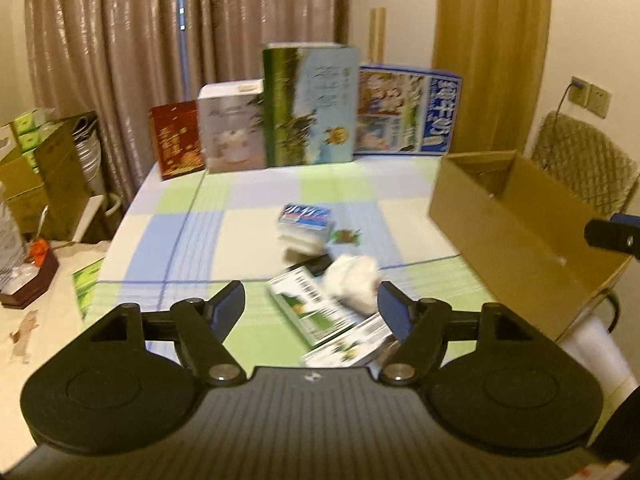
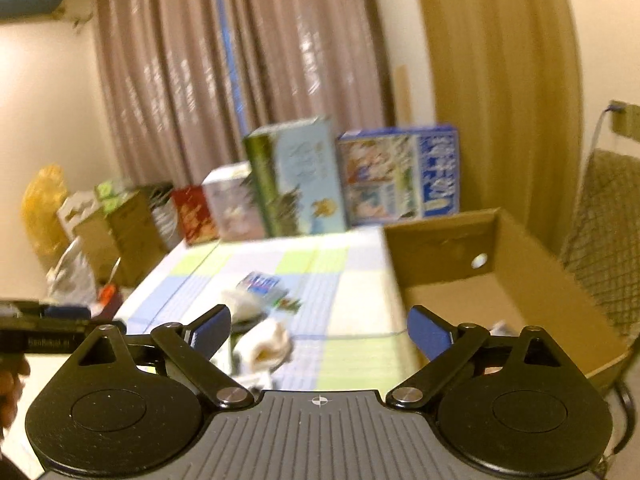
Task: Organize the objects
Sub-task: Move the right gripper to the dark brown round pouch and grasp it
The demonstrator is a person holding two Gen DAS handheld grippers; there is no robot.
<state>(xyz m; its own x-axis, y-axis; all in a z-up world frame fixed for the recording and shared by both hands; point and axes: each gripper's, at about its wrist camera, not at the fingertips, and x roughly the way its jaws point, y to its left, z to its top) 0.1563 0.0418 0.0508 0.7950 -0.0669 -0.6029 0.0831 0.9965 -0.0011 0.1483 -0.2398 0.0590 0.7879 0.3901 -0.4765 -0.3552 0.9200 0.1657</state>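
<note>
Left tool (image 1: 312, 304) wide apart over green carton (image 1: 320, 312) and white wad (image 1: 354, 282), right tool (image 2: 319, 330) wide, empty, beside cardboard box (image 2: 520, 280) on counter (image 2: 332, 276)

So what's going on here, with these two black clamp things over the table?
A person is tidying a table with a two-finger gripper in each hand. Both the left gripper and the right gripper are open and hold nothing. Small items lie loose on the checked tablecloth: a green and white carton, a crumpled white wad and a blue packet. An open cardboard box sits at the table's right edge, probably where they will go.
</note>
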